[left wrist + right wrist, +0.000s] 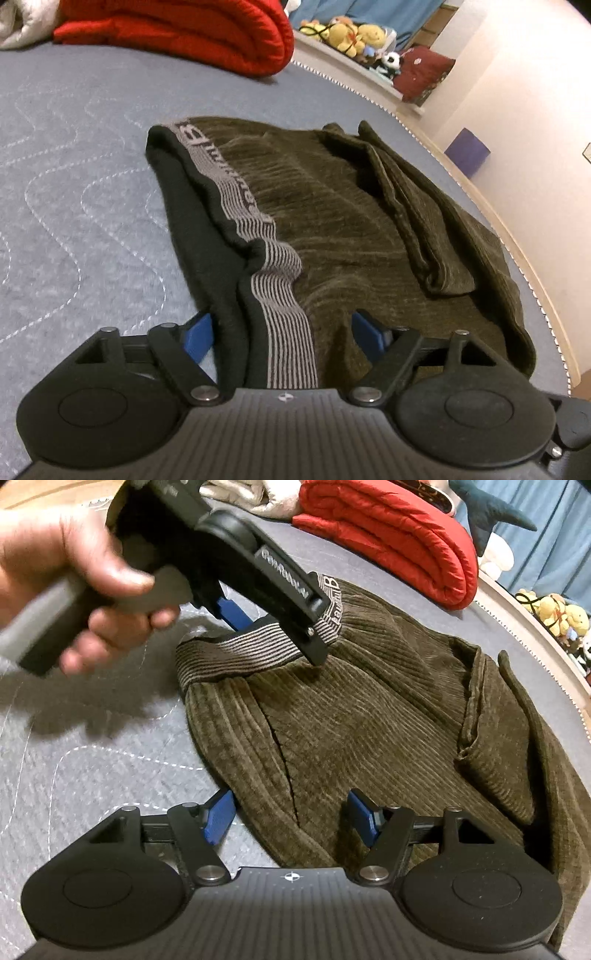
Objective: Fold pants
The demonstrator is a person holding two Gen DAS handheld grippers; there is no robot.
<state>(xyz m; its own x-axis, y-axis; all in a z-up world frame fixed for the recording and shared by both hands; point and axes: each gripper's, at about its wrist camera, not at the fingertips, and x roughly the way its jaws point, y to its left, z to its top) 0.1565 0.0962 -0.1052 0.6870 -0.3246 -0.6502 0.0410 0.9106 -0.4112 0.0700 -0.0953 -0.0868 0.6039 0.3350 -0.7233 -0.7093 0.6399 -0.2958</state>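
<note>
Both grippers' blue fingers stand apart, gripping nothing. Left gripper (290,334) straddles the striped waistband (284,295) of the pants (332,221); right gripper (291,818) straddles their near edge. Pants lie bunched on the grey bed (74,166).

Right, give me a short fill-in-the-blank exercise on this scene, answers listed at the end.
1. The brown corduroy pants lie on a quilted ____ bed cover.
2. The folded blanket beyond the pants is ____.
3. The pants' waistband is patterned with ____.
4. The left tool has its two blue pads on either side of the ____.

Answers: grey; red; stripes; waistband
</note>
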